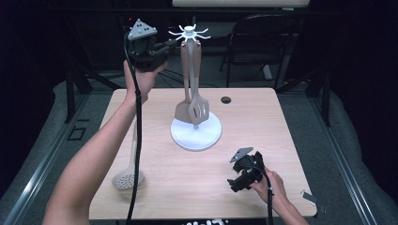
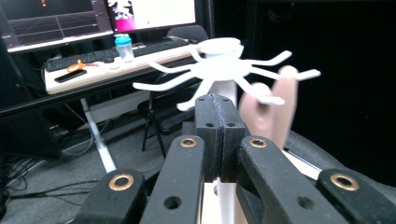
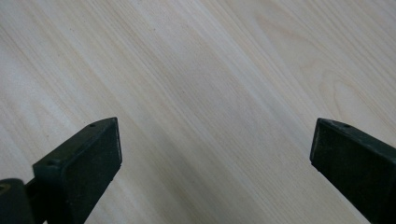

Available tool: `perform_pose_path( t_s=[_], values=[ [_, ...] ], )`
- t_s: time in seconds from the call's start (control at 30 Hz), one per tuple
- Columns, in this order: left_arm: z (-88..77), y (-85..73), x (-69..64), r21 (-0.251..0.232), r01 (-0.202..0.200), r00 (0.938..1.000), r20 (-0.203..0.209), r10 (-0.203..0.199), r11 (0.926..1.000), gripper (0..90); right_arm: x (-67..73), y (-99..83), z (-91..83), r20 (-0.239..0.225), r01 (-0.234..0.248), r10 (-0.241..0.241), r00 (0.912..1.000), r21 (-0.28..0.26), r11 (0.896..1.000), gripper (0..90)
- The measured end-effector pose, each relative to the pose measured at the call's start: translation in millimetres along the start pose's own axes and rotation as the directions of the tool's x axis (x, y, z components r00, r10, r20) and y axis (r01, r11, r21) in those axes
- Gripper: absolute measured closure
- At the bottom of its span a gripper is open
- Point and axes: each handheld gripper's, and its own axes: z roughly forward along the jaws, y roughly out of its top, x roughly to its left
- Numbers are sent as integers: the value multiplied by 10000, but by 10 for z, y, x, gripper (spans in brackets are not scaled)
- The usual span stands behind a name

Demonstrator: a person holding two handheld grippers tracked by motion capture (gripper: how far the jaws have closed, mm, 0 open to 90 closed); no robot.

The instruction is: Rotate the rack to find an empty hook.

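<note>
White many-armed utensil stand (image 1: 189, 33) faces my left gripper (image 1: 174, 43), its jaws pressed together empty; my right gripper (image 1: 234, 182) gapes over the pale wooden table (image 1: 263, 122).

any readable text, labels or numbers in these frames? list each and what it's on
None can be read.
Two monitors behind the desk, left gripper view: graphics and windows, too blurred to read.
White marks at the table's near edge, high view: cut off, illegible.
Utensil stand, utensils, both grippers: no print visible.
</note>
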Motion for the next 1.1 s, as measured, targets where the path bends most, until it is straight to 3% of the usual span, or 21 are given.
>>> perform_pose_path(
  t_s=[0.27, 0.63, 0.8, 1.07, 1.1],
  values=[
    [59, 31, 44, 45, 1, 9993, -373, 1, 10000, 899, -2, 0, -1, 8, 61, -61, 10000, 91, 9999, 17],
    [132, 45, 121, 128, 31, 9991, -432, -25, 9999, 899, 5, -2, 10, -8, 109, -109, 9999, 101, 9999, 18],
    [18, 28, 151, -172, 315, 9992, -236, -319, 9994, 899, 9, -4, 7, 13, 74, -75, 10000, 158, 9998, 18],
    [-196, 32, 84, -385, 1, 9999, 139, 5, 9993, 899, 22, 13, 5, 16, 137, -137, 9999, 190, 9997, 19],
    [-207, 35, 62, -433, -51, 9998, 197, 60, 9990, 899, 36, 5, 22, -20, -48, 48, 10000, -32, 10000, 19]
  ],
)
